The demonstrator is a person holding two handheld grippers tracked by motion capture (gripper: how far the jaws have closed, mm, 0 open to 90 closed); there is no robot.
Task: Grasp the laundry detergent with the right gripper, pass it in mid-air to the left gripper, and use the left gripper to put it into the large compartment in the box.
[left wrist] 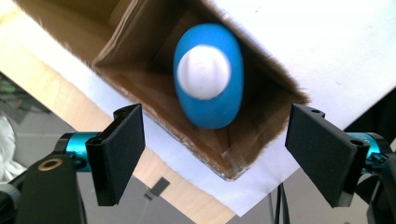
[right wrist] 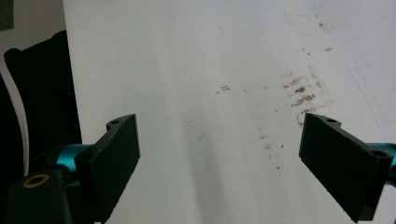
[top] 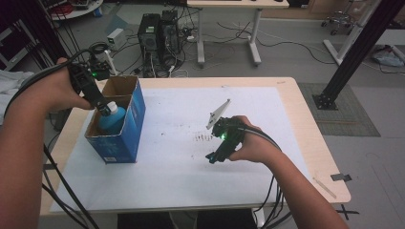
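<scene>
A blue cardboard box (top: 125, 125) stands open-topped near the left edge of the table (top: 305, 138), on the white sheet (top: 181, 176) that covers most of the tabletop. Inside the box's nearer compartment sits a blue bottle (top: 112, 119) with a white cap (top: 111, 105), upright and leaning slightly toward the box's left wall. A cardboard divider separates it from the farther compartment, whose contents I cannot make out.

The left gripper (top: 104, 110) hangs just above the box opening at the bottle's cap. In the left gripper view its jaws are spread wide, the bottle (left wrist: 208, 77) lying between and beyond them, apparently untouched, with the brown inner walls of the box (left wrist: 140, 51) around it.

The right gripper (top: 213, 158) rests low near the middle of the sheet, well apart from the box. Its jaws are also spread wide, holding nothing, above a patch of brown smudges (right wrist: 301, 95) on the sheet (right wrist: 187, 56).
</scene>
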